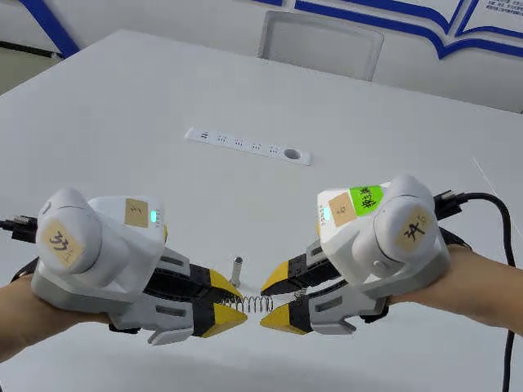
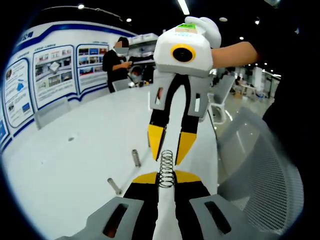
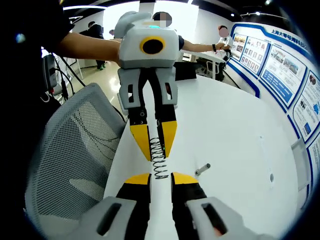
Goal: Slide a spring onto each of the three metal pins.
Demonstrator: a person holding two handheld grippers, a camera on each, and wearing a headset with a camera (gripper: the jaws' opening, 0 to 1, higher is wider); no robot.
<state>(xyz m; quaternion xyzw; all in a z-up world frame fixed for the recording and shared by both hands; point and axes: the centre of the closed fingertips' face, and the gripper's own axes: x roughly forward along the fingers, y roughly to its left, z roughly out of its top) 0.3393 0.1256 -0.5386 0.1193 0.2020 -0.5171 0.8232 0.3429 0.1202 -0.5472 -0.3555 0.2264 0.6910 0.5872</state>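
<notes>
- Head view: left gripper (image 1: 237,305) and right gripper (image 1: 265,305) meet tip to tip just above the white table (image 1: 163,98). A coil spring (image 1: 257,305) lies level between them, with one end in each pair of tips. One metal pin (image 1: 237,269) stands upright just behind the spring.
- Left gripper view: the left jaws are narrow and pinch the spring's (image 2: 166,167) near end. Its far end reaches the right gripper's tips. Two pins (image 2: 136,157) (image 2: 114,186) stand to the left.
- Right gripper view: the right jaws are slightly apart. The spring's (image 3: 158,160) end sits at the gap, not clearly touched.
</notes>
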